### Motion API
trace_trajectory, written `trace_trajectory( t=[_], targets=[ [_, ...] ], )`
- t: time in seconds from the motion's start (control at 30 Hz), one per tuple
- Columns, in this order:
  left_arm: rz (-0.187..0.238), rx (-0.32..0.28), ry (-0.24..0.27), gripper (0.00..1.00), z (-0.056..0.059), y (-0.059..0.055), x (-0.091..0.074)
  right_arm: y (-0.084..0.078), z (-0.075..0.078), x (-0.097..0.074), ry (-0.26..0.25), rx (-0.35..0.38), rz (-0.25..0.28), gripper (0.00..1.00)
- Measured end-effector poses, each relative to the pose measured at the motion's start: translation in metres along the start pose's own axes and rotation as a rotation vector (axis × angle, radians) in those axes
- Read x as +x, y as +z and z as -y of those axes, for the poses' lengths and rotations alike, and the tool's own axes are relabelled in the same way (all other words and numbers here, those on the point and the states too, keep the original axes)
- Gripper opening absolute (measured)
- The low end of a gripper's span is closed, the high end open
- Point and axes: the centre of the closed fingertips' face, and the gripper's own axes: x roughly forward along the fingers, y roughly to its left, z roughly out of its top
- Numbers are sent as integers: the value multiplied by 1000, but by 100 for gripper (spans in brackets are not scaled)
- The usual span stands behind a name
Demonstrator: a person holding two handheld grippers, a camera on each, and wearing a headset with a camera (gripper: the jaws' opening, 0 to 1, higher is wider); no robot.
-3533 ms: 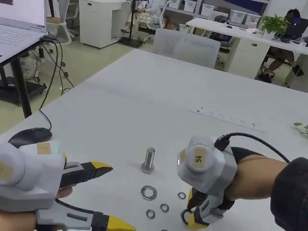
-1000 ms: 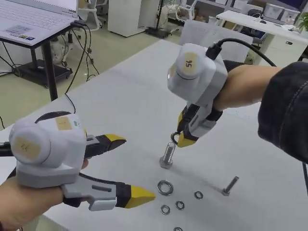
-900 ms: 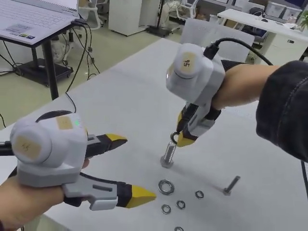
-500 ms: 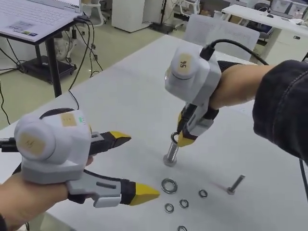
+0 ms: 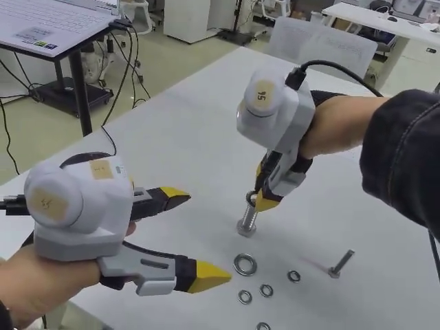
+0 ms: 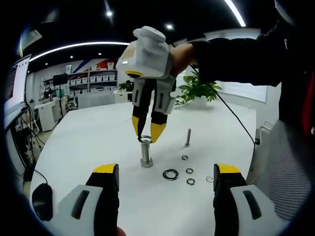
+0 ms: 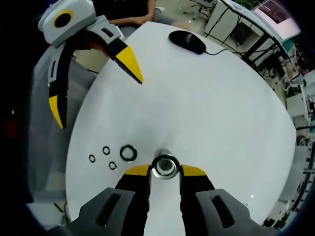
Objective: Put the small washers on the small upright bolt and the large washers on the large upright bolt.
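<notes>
My right gripper (image 5: 256, 201) is shut on a large washer (image 5: 251, 199), held flat right at the top of the large upright bolt (image 5: 247, 221). The right gripper view shows the bolt's tip through the washer's ring (image 7: 154, 166) between my jaws. A second large washer (image 5: 244, 264) and several small washers (image 5: 266, 291) lie on the table beside the bolt. The small bolt (image 5: 342, 263) stands further right. My left gripper (image 5: 203, 237) hovers open and holds nothing, to the left of the washers.
The white table (image 5: 179, 137) stretches far behind the bolt. A black mouse (image 7: 187, 42) with its cable lies near the table's left edge. Beyond that edge stands a desk with a laptop (image 5: 55, 20).
My right gripper has brought the large washer from just above the large bolt down to its top. The left gripper has barely moved.
</notes>
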Motion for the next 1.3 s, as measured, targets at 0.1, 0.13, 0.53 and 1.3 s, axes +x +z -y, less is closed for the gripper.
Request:
trace_trajectory(
  t=[0.1,0.13,0.53,1.3],
  targets=[
    [-2,-2,-3,78,0,0,0,-2,-1,2,1,-1,-7,23],
    [-3,-2,-3,78,0,-1,0,-2,0,3,-1,-1,-7,23],
    [-9,-4,-10,77,1,-1,1,-1,-2,3,7,7,-4,23],
    [-10,-14,-5,77,-2,-3,0,0,-5,19,30,22,-1,23]
  ],
)
